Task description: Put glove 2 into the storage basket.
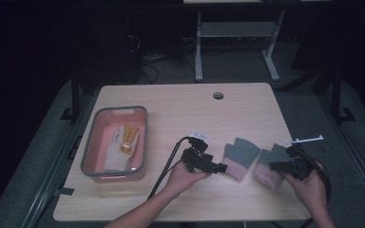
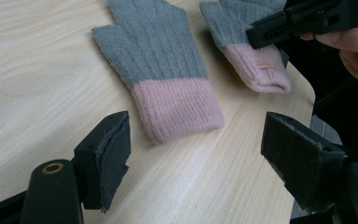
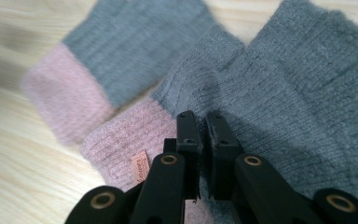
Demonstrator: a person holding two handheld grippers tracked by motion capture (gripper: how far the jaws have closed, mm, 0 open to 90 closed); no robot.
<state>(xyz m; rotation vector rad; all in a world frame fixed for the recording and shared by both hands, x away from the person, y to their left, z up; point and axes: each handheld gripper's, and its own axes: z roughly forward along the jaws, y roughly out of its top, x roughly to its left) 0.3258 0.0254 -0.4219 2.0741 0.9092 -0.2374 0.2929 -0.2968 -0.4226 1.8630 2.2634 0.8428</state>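
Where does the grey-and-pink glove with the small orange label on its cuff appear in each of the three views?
High view: labelled glove lower right, under the right gripper.
Left gripper view: upper right, beneath the black jaws.
Right gripper view: centre and right, jaws shut on its knit.
Shared landmark: the other glove lying beside it.

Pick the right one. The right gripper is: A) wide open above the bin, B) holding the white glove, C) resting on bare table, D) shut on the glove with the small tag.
D: the right gripper has its jaws together, pinching the tagged glove.
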